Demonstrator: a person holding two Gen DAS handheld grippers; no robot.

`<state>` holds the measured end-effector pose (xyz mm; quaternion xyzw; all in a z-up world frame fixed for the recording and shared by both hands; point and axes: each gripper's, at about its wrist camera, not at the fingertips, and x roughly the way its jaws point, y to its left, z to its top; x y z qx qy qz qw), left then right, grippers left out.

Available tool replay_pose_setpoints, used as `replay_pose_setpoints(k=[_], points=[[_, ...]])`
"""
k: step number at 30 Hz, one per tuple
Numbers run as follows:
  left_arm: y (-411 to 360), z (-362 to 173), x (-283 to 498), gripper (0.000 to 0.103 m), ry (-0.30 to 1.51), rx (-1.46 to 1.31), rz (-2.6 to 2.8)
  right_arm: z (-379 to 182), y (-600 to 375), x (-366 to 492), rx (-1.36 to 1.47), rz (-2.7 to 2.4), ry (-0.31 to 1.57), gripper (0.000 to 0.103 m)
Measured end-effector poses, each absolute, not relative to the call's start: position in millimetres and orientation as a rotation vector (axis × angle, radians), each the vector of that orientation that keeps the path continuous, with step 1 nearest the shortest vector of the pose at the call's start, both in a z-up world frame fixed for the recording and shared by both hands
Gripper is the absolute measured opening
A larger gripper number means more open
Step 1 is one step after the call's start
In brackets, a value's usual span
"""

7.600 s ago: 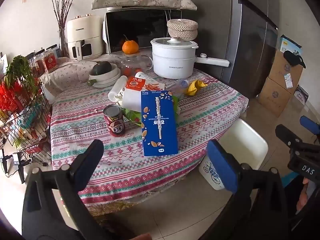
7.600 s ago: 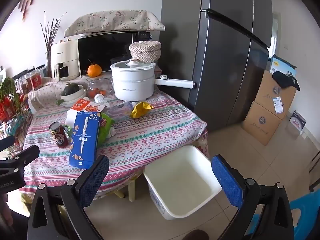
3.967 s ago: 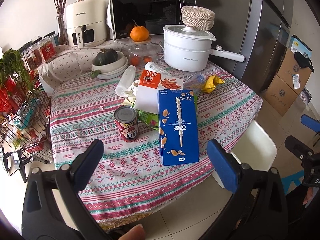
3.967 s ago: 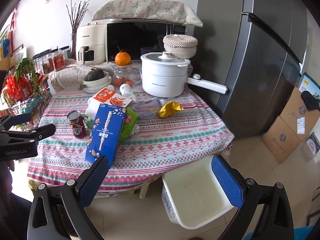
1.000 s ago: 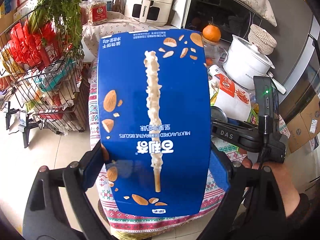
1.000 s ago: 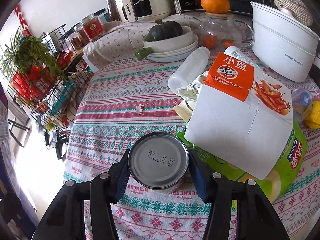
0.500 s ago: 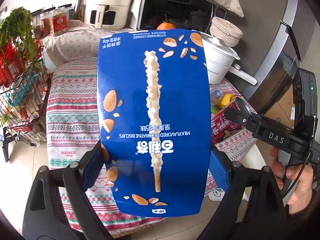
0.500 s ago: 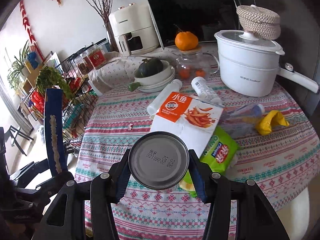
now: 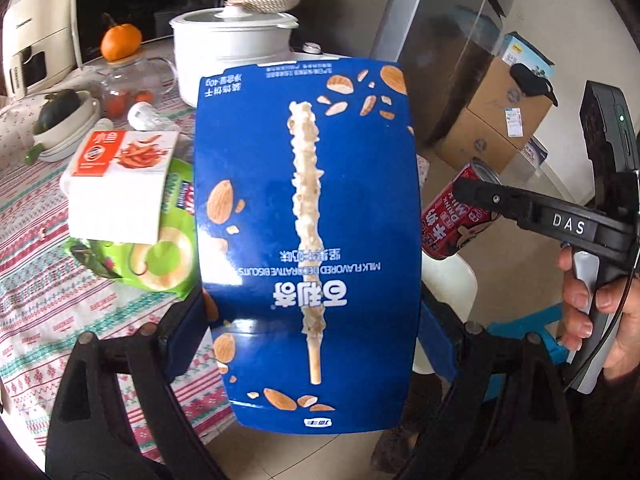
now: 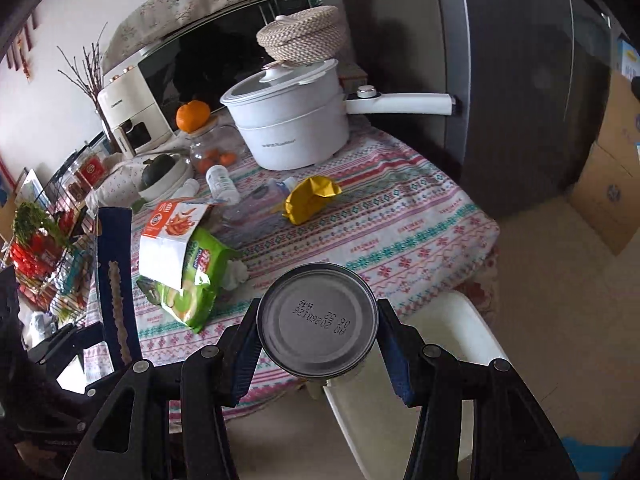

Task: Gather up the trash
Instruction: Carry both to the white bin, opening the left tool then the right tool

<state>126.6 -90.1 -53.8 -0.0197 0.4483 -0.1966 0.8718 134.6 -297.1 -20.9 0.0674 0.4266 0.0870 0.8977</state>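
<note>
Nearest to me, the left gripper (image 9: 316, 344) has its jaws clamped on the side edges of the blue biscuit box (image 9: 308, 216), gripping low down so the flat face stands upright and the box clears the counter (image 10: 400, 216). Just to its right, the right gripper (image 10: 318, 344) pinches the red drink can (image 9: 456, 220) across its round body, with the can's base (image 10: 318, 322) pointing along the fingers. That sideways hold looks chosen so the can can simply drop once the jaws part.

Both pieces of trash are off the counter and hang near its near right edge, above or just beside the white bin (image 10: 432, 360) that stands on the floor there. I judge the bin sits at that corner to make the carry short, and that letting go over it is the step in hand.

Farther in, more rubbish waits on the striped cloth: the white snack carton (image 10: 168, 236) lying across the green snack bag (image 10: 196, 280), then a clear plastic bottle (image 10: 222, 182) on its side and a crumpled yellow wrapper (image 10: 310, 196). Beyond them, at the far side, sits the white pot (image 10: 292, 128) with a woven mat on its lid, which looks like kitchenware and not trash.
</note>
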Motion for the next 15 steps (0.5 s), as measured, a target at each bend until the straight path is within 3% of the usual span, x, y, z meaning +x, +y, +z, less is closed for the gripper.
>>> replay_pose_setpoints(k=[8,15], points=[[-195.0,-99.3,138.2,0.092,1.027,0.027,-0.580,-35.5,-374.4,122.2,0.179,0.041,0.905,0.055],[-229.4,-137.3,156.8,0.092,1.131,0.028,-0.586,-45.2,-418.1,115.2,0.199,-0.039,0.924,0.055]])
